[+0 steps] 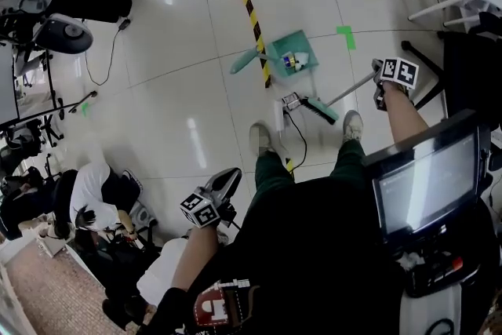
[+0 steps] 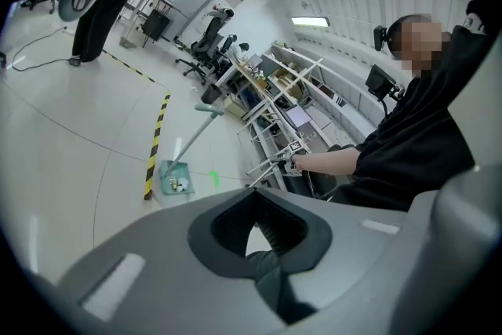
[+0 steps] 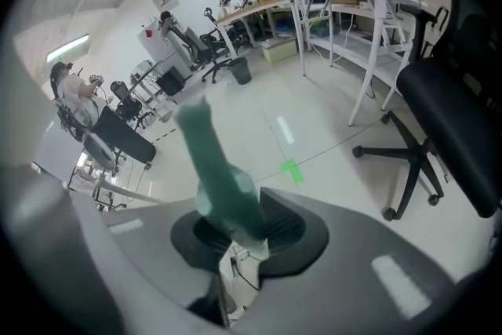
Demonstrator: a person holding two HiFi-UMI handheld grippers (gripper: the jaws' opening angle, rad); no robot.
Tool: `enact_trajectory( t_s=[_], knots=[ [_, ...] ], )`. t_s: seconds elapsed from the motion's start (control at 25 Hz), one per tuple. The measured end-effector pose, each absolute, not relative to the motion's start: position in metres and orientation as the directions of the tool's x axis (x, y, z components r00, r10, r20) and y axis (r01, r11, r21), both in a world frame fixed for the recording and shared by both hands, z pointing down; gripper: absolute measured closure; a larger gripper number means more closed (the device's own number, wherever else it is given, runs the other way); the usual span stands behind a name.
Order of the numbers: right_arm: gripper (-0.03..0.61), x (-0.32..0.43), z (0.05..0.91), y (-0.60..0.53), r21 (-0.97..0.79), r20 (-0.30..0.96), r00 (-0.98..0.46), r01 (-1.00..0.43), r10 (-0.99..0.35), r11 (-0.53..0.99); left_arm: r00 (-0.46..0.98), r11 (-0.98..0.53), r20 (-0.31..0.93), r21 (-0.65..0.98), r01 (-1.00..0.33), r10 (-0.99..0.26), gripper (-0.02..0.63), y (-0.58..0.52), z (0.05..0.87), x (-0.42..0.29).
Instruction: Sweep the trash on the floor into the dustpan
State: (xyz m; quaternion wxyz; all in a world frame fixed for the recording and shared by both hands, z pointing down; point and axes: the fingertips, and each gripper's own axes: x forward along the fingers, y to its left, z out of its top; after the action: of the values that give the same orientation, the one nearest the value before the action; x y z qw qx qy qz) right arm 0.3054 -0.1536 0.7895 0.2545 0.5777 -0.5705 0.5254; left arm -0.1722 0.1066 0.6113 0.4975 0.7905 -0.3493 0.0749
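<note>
A teal dustpan (image 1: 302,47) lies on the white floor against the striped tape, with small bits of trash (image 1: 290,61) inside it; its handle (image 1: 243,62) points left. The broom's teal head (image 1: 322,110) rests on the floor just in front of the pan, beside my right shoe. Its silver shaft rises to my right gripper (image 1: 380,77), which is shut on the broom's green grip (image 3: 223,184). My left gripper (image 1: 226,180) hangs low by my left leg, shut with nothing in it. From the left gripper view the dustpan (image 2: 174,178) sits far off.
Yellow-black tape (image 1: 248,5) runs across the floor, with a green tape mark (image 1: 346,32) further right. A cable and a small device (image 1: 292,100) lie between my shoes. A monitor cart (image 1: 427,184) stands close on my right, an office chair (image 3: 439,121) and desks beyond. People sit at the left.
</note>
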Motion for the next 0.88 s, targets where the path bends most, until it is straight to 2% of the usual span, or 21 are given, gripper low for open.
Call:
enact_trajectory(
  t_s=[0.2, 0.56, 0.88],
  knots=[
    [0.523, 0.303, 0.785, -0.188, -0.288, 0.879, -0.167, -0.933, -0.447, -0.217, 0.725, -0.215, 0.489, 0.737, -0.641, -0.485, 0.615, 0.11, 0.61, -0.188],
    [0.525, 0.318, 0.742, -0.248, -0.254, 0.811, -0.123, -0.955, -0.571, -0.155, 0.743, -0.242, 0.472, 0.741, -0.626, -0.474, 0.615, 0.106, 0.601, -0.182],
    [0.523, 0.309, 0.742, -0.219, -0.311, 0.859, -0.24, -0.946, -0.453, -0.087, 0.75, -0.265, 0.44, 0.745, -0.612, -0.494, 0.615, 0.102, 0.613, -0.178]
  ],
)
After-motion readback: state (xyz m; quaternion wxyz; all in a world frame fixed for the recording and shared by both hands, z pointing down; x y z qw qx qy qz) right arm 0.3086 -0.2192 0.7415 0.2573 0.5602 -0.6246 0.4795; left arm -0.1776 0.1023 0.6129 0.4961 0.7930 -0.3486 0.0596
